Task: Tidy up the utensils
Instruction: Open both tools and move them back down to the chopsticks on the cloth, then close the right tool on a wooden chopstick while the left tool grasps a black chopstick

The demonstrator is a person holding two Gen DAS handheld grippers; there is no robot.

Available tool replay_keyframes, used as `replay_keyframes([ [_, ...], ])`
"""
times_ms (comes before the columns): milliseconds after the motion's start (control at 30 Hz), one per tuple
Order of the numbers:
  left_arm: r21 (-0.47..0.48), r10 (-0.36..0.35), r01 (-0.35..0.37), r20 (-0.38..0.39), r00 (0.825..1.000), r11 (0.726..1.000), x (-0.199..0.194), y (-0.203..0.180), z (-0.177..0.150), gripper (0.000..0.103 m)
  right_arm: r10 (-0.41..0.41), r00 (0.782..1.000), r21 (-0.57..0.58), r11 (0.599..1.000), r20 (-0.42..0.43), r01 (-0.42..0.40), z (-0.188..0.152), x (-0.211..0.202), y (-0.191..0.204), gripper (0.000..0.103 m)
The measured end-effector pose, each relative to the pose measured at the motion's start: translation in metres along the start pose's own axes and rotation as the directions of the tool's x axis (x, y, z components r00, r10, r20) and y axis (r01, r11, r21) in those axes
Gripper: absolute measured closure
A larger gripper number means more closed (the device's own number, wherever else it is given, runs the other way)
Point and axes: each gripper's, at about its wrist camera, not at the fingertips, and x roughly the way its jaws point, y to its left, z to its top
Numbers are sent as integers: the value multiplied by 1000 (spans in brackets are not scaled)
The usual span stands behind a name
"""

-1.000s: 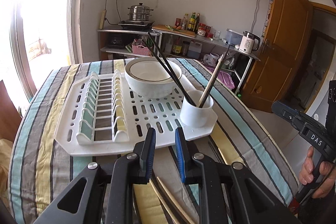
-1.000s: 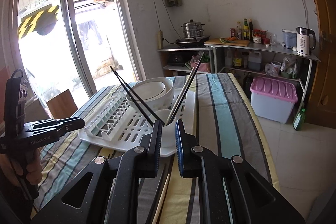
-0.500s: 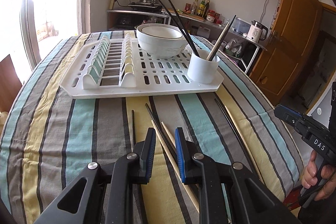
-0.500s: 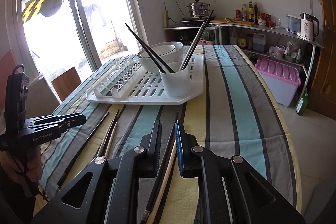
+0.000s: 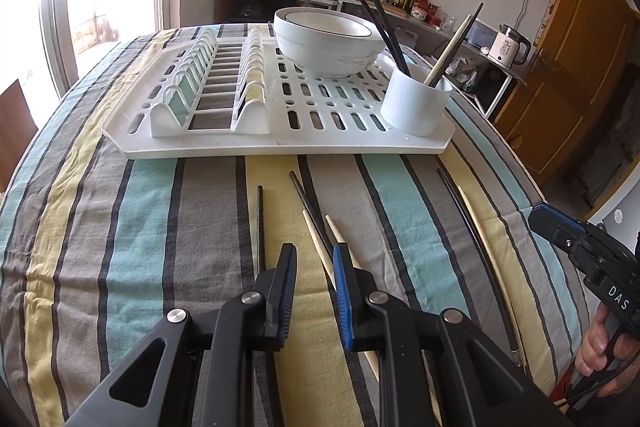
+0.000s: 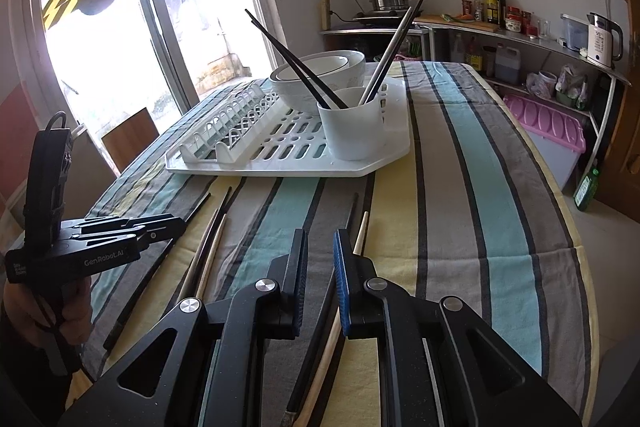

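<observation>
Chopsticks loose on counter before drying rack, some already in cup; light, stiff, slippery; I'd pinch mid-shaft; left tongs and right tongs slightly apart, empty

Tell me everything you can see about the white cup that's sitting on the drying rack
The white cup is a plain, smooth cylinder with no handle, seemingly plastic or ceramic. It stands upright on the near right corner of the white slotted drying rack, just in front of the stacked bowls. It holds two black chopsticks leaning left, and a pale one and a dark one leaning right.
</observation>
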Motion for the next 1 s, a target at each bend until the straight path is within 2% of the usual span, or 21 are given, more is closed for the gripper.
replay_keyframes([
  [133,-8,-11,11,-30,999,1000,11,0,2,85,8,1000,3,1000,-25,-7,0,12,0,90],
  [233,-16,11,-12,-48,999,1000,20,1,3,85,6,999,5,1000,-45,-6,1,20,-1,90],
  [500,-7,37,-38,-37,999,999,29,3,22,85,-3,997,-4,1000,-78,3,8,40,-2,90],
  [1000,63,63,-58,-89,994,996,60,-9,46,85,-76,979,-16,997,-187,75,16,85,-10,90],
])
